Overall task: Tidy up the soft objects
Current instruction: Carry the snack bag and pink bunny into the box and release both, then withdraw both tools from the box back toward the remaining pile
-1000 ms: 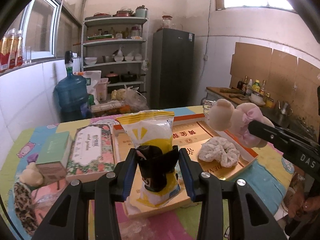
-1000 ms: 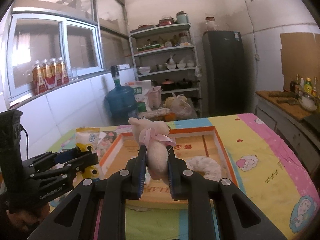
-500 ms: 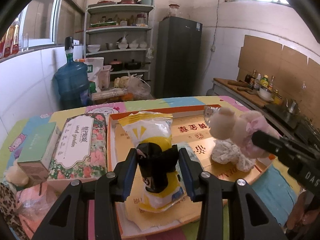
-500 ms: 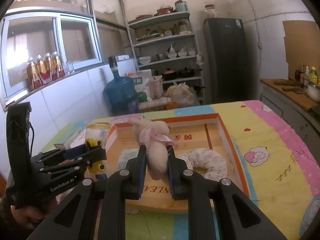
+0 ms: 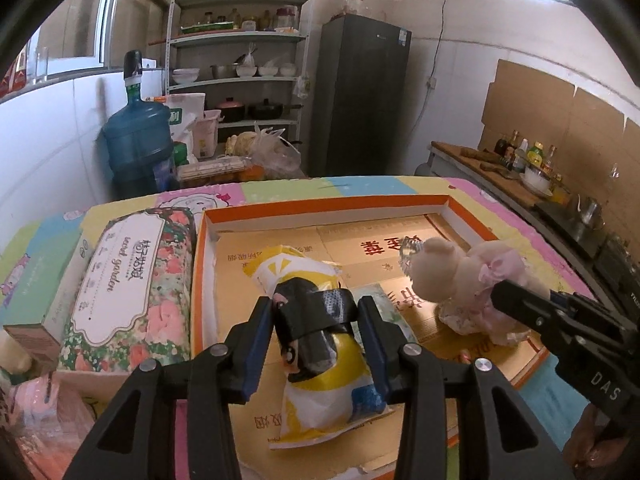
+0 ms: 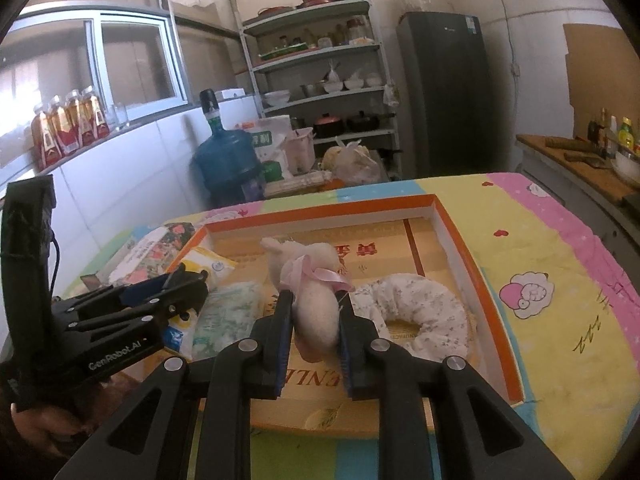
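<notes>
A yellow and white snack bag (image 5: pixel 320 380) with a black cartoon figure lies tilted in the orange-rimmed cardboard tray (image 5: pixel 320 208). My left gripper (image 5: pixel 314 306) still touches it on both sides, and its jaws are opening. My right gripper (image 6: pixel 316 296) holds a cream plush toy (image 6: pixel 316 320) with a pink ribbon low over the tray (image 6: pixel 456 248). Its jaws are opening too, with the pads still against the toy. In the left wrist view the plush toy (image 5: pixel 460 276) sits at the tray's right side.
A white floral fabric ring (image 6: pixel 420 312) and a pale green tissue pack (image 6: pixel 228 316) lie in the tray. Left of the tray lie a floral tissue pack (image 5: pixel 132 280) and a green box (image 5: pixel 44 280). A blue water jug (image 5: pixel 136 140) and shelves stand behind the table.
Both grippers have sunk and moved forward over the tray with their loads. The bag now rests low on the tray floor, the plush toy has come down beside the fabric ring, and both jaws stand slightly wider.
</notes>
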A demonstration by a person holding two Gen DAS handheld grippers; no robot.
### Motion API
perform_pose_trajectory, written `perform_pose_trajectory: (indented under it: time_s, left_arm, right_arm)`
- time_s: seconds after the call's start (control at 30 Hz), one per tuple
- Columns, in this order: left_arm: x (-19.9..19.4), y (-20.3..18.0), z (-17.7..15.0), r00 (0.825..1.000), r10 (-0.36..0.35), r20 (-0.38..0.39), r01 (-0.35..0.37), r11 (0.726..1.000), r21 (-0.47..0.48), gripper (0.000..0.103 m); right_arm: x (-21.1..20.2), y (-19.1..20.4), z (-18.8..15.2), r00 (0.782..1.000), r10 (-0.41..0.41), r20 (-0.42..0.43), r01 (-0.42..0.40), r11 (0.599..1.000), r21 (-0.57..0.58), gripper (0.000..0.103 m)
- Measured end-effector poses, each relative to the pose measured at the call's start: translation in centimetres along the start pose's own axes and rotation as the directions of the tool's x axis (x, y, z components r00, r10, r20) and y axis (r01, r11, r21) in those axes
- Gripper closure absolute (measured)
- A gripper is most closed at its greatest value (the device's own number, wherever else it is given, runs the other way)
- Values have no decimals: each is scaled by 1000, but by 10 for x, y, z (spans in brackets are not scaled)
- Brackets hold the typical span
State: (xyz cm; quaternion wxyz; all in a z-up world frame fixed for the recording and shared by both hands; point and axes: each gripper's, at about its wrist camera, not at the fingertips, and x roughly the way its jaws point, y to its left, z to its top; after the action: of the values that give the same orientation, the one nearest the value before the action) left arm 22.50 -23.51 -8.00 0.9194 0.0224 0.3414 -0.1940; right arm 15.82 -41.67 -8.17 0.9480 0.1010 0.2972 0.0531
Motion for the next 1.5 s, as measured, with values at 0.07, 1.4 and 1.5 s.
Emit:
perform_pose_trajectory:
  time_s: [0.07,1.4,1.5]
  left_arm:
    - [1,0,1,1000,14,-5,-14,1000,-2,51]
    - [-139,41,-23,973,109,205,-105,994,-31,19]
    - [-150,52,-29,967,138,215,-132,990,-42,19]
  right_arm:
    - [3,0,0,1000,4,-3,-4,1000,1,73]
    - [-70,89,-3,992,67,104,-57,993,-101,44]
    - [-74,103,-4,991,84,108,-71,991,-114,44]
